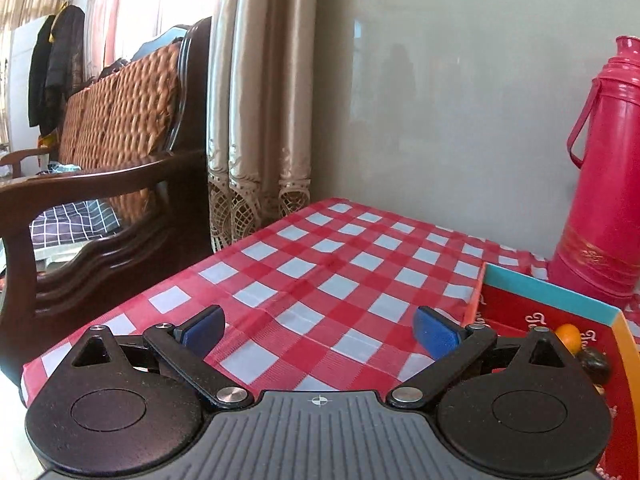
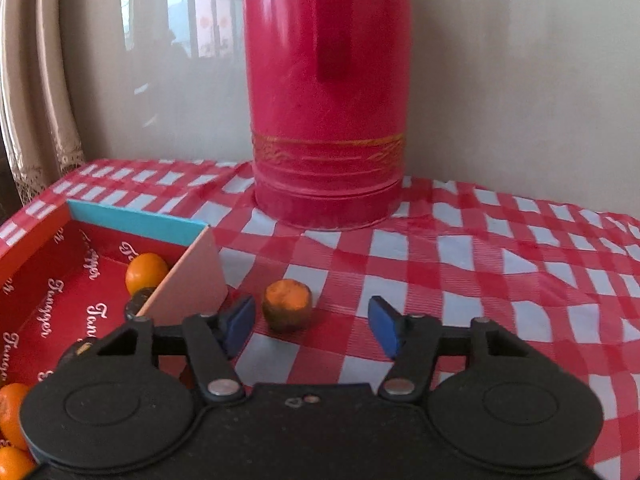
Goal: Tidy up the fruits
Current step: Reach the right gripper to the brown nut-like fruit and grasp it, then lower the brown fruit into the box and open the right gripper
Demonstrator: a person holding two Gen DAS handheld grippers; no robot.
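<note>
In the right wrist view my right gripper (image 2: pixel 312 324) is open and empty, just above the checked tablecloth. An orange fruit with a darkened lower half (image 2: pixel 287 305) lies on the cloth just ahead of it, nearer the left finger. To the left stands a red cardboard box (image 2: pixel 48 280) with a blue far wall, holding an orange (image 2: pixel 146 272), a dark fruit (image 2: pixel 138 303) and more oranges (image 2: pixel 12 412). In the left wrist view my left gripper (image 1: pixel 320 330) is open and empty over the cloth, left of the box (image 1: pixel 520 304), where an orange (image 1: pixel 569 336) and a dark fruit (image 1: pixel 596 364) show.
A tall pink thermos (image 2: pixel 326 92) stands against the wall behind the loose fruit; it also shows in the left wrist view (image 1: pixel 604 184). The table's left edge (image 1: pixel 120 304) borders a wooden sofa (image 1: pixel 100 208) and a curtain (image 1: pixel 260 100).
</note>
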